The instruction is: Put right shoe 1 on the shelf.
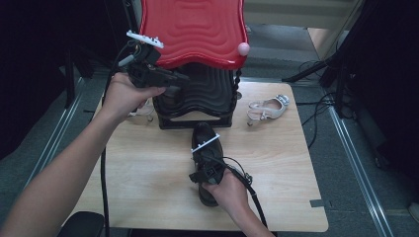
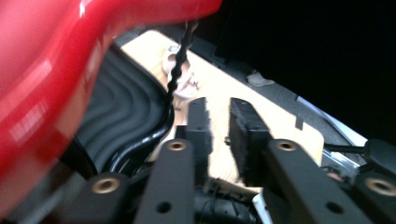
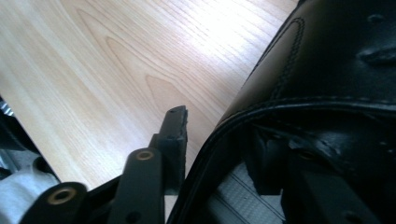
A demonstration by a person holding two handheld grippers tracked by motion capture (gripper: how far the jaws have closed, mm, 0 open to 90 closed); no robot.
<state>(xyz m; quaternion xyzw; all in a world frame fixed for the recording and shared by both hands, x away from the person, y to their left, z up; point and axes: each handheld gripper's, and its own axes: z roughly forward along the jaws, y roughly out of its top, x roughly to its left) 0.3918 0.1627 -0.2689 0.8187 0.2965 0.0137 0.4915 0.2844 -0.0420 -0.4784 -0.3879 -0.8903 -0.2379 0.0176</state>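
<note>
Here the right gripper clamps the black shoe's collar at frame centre; the left gripper, upper left, holds its jaws narrowly parted, gripping nothing.

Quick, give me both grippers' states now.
Left gripper: open, holding nothing, beside the shoe rack.
Right gripper: shut on the black shoe collar.

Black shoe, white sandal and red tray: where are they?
black shoe (image 1: 201,134): high view, on its toe.
white sandal (image 1: 269,108): high view, on its straps.
red tray (image 1: 195,29): high view, on its ridged top.
</note>
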